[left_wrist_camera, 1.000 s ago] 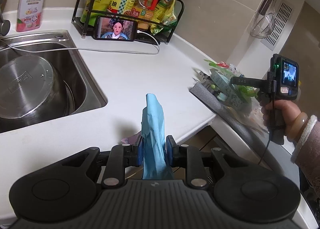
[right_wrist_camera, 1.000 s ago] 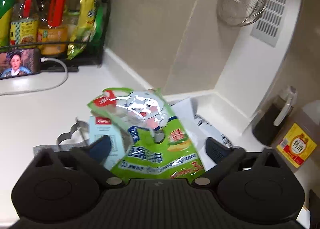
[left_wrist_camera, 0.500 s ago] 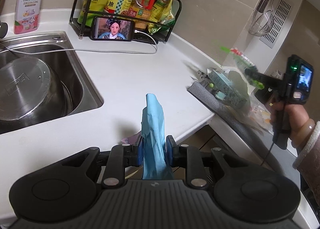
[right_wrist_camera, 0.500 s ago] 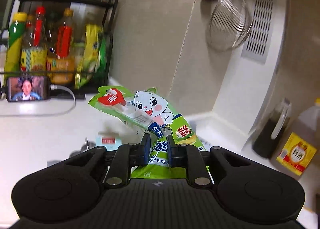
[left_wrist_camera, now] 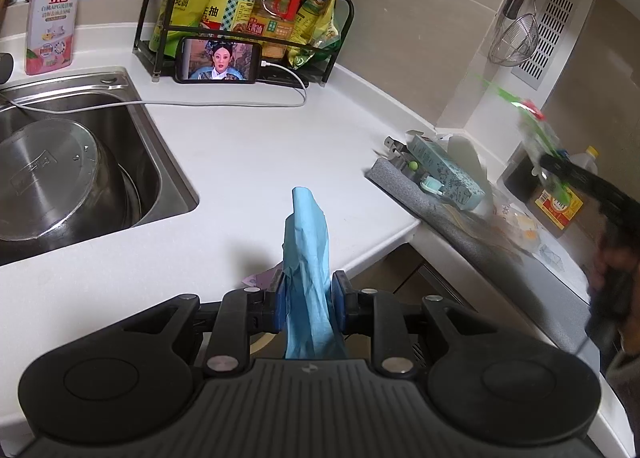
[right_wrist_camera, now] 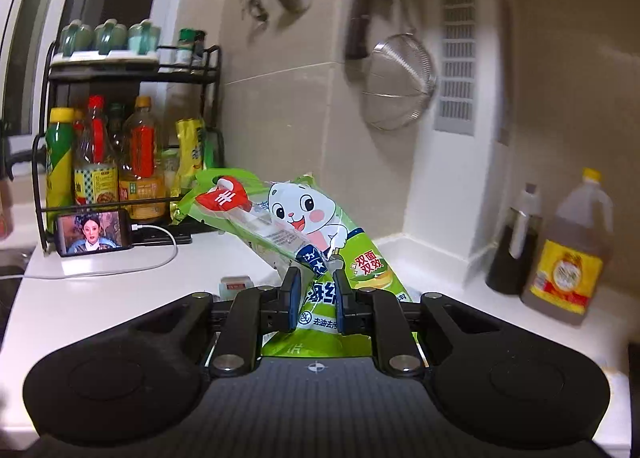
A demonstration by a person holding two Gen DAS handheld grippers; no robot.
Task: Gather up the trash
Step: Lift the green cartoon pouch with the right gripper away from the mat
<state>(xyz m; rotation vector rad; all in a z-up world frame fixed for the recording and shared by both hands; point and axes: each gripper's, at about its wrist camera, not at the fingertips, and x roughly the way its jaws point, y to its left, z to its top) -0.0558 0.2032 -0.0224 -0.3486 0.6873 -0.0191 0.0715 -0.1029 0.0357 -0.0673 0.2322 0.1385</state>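
Holding two pieces now. Right gripper (right_wrist_camera: 316, 292) pinches the green wrapper (right_wrist_camera: 304, 217) at its lower half, centre of the right wrist view; wrapper is off the counter (right_wrist_camera: 100, 298). Looks like thin, light, slick film that crumples, so grip where it bunches, not a flat edge, or it may slide out. Left gripper (left_wrist_camera: 308, 298) is clamped on the blue bag (left_wrist_camera: 306, 250), lower centre of its view; soft, limp plastic, no weight. More trash, a teal box (left_wrist_camera: 444, 173), lies right of centre on the counter edge.
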